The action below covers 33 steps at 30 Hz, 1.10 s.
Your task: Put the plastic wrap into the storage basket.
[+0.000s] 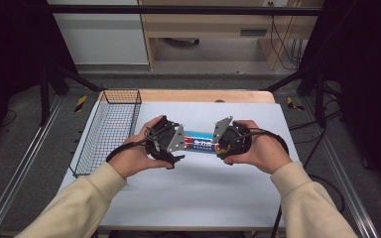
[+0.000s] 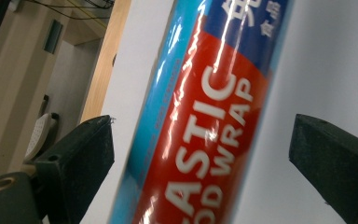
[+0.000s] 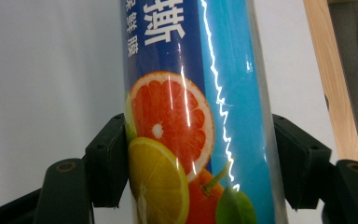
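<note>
Above a white table, with a wire basket (image 1: 106, 129) at far left, the left gripper (image 1: 171, 141) stands wide around one end of a plastic wrap roll (image 1: 201, 144), not touching. The right gripper (image 1: 223, 141) clamps the other end, carrying it. Next, likely, the left closes for a two-handed hold.

Wire basket (image 1: 106, 130) stood at table's (image 1: 203, 188) left edge, just beside left gripper (image 1: 171, 141), blocking leftward passage. Near table surface and right side lay open.
</note>
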Available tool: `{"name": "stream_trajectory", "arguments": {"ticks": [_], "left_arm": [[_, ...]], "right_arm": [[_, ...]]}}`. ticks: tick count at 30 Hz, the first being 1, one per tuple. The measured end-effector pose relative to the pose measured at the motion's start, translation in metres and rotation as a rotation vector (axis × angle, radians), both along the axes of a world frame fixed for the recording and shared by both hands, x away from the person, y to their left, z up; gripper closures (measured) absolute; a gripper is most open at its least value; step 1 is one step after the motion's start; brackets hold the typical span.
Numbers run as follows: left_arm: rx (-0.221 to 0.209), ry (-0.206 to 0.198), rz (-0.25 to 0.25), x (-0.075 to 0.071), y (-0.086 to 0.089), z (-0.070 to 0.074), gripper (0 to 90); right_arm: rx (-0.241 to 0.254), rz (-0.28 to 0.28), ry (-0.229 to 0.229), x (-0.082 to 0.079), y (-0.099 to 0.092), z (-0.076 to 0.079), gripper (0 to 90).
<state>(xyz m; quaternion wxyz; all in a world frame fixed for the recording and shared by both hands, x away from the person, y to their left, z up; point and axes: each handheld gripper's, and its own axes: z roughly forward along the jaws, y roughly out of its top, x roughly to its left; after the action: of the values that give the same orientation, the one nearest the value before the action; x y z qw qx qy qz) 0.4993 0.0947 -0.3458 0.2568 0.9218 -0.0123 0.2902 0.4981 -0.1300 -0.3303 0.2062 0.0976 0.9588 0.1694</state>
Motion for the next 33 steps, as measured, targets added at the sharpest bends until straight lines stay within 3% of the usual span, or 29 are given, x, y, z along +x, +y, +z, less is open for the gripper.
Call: {"name": "stream_trajectory", "arguments": {"ticks": [10,13,18,26,33], "left_arm": [[0.098,-0.012,-0.026,0.001,-0.007,-0.002,13.1],[0.101,-0.006,-0.031,0.001,-0.007,-0.003,16.4],[0.183,-0.019,-0.031,0.005,-0.011,-0.007,21.6],[0.205,-0.014,-0.035,0.003,-0.013,-0.006,29.6],[0.177,-0.004,-0.031,0.001,-0.012,-0.009,29.7]], "right_arm": [[-0.026,0.046,0.007,-0.005,0.015,0.004,30.2],[-0.014,0.049,0.004,-0.005,0.016,0.005,30.2],[0.001,0.066,0.0,-0.007,0.02,0.009,30.3],[-0.004,0.066,0.001,-0.008,0.021,0.01,30.3],[0.023,0.073,0.015,-0.006,0.018,0.005,30.1]]}}
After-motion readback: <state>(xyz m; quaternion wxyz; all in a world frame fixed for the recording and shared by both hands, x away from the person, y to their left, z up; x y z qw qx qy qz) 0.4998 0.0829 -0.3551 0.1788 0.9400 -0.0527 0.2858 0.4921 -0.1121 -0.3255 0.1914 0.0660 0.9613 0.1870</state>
